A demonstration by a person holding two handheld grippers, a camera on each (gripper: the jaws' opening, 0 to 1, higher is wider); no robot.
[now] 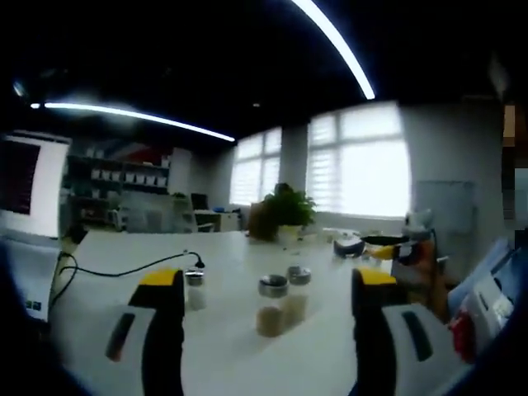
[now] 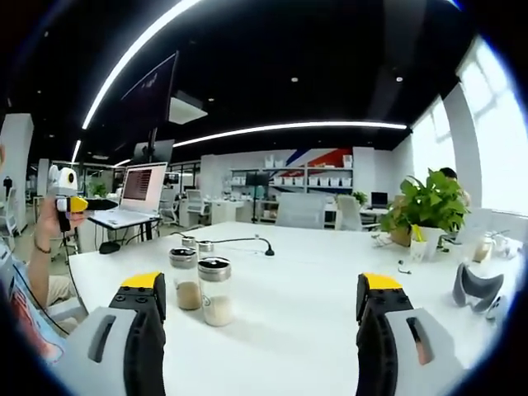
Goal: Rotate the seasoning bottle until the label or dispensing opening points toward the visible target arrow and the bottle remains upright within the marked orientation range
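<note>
Approach stage, nothing grasped yet.

Left gripper view, left to right: laptop [image 1: 25, 206] at the table edge, black cable [image 1: 124, 268] snaking over the white table [image 1: 239, 346], then left gripper [image 1: 268, 309] with jaws spread wide and empty. Small bottle [image 1: 195, 289] just beside the left jaw, partly hidden by it. Between the jaws, two seasoning bottles [image 1: 272, 305] standing upright and close together, metal caps on, the nearer one filled with brownish powder, the farther bottle [image 1: 297, 293] just behind and to its right. Potted plant [image 1: 285, 210] well beyond, near the windows.

Right gripper view, left to right: a person's hand [image 2: 51, 223] holding up a device at the far left, open laptop [image 2: 140, 194] behind, then right gripper [image 2: 264, 318] with jaws wide apart, holding nothing. Same bottles near the left jaw: a pale-filled bottle [image 2: 215, 293] in front, another [image 2: 185, 280] touching or nearly touching behind it.

No target arrow or orientation mark discernible on the table; labels too small to read.

Next, by judgement: advancing one gripper until a bottle sits squarely between the jaws, closing gently at mid-body, twisting about the vertical axis without tipping, minding the close neighbour.
</note>
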